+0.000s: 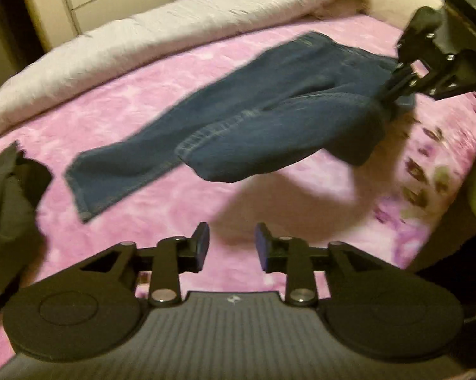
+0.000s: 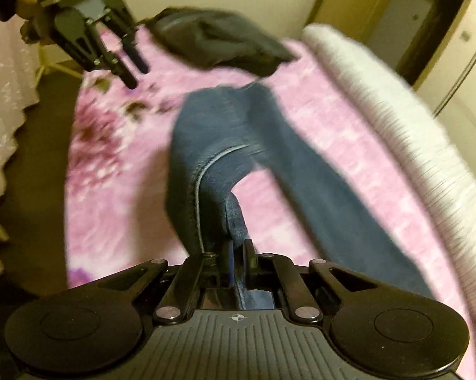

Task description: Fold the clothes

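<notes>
From the left wrist, the left gripper [image 1: 231,243] hovered with its jaws apart and nothing between them, above the pink blanket [image 1: 162,72]. The jeans [image 1: 238,120] hung partly lifted off it, pinched at one end by the right gripper [image 1: 393,90]. A dark garment [image 1: 7,196] lay at the left edge.

From the right wrist, the right gripper [image 2: 237,261] was clamped tight on the jeans [image 2: 225,158], which trailed down onto the blanket [image 2: 317,101]. The left gripper [image 2: 136,72] was apart, holding nothing, near the dark garment [image 2: 219,38].

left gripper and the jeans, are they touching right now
Apart. The left wrist view shows the left gripper open with only pink blanket between its fingers; the jeans hang from the right gripper.
</notes>
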`<state>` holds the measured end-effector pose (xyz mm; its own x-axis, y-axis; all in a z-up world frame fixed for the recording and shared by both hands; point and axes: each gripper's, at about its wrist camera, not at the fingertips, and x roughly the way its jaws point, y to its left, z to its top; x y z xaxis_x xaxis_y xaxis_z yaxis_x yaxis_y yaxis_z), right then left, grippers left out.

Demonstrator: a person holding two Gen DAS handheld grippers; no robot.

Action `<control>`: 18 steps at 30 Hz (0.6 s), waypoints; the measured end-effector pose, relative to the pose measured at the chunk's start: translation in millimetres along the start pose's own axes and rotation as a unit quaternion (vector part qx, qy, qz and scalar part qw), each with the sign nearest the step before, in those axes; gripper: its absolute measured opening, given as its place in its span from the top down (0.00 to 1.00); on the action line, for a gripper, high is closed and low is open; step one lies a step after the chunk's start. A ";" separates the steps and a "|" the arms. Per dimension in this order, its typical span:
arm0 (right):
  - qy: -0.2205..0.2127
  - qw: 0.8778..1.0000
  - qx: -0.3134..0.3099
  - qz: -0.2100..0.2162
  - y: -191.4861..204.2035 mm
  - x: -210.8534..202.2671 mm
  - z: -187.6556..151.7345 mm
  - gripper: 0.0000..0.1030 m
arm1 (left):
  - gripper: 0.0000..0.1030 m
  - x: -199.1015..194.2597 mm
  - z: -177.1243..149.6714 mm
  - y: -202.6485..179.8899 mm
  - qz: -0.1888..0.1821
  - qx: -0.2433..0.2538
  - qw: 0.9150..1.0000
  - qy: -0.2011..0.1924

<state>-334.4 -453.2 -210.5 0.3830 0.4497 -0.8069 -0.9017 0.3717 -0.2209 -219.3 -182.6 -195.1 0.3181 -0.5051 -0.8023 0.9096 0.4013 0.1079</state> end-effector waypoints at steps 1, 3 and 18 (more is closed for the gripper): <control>0.009 1.000 0.002 0.011 5.8 4.6 -3.3 0.97 | 0.72 4.2 1.0 -8.2 -0.008 0.010 1.000 0.003; 0.034 0.998 0.000 0.054 17.4 16.3 -7.5 0.97 | 0.67 12.6 2.4 -20.2 -0.029 0.026 0.999 0.008; 0.106 0.986 -0.008 0.132 57.3 54.0 -32.2 0.94 | 0.42 163.5 38.4 -16.0 -0.139 0.167 0.972 0.088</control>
<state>-371.8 -433.7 -284.3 0.0853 0.3496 -0.9330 -0.9679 0.2513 0.0057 -171.5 -300.9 -305.5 0.0244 -0.4087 -0.9124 0.9993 -0.0166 0.0341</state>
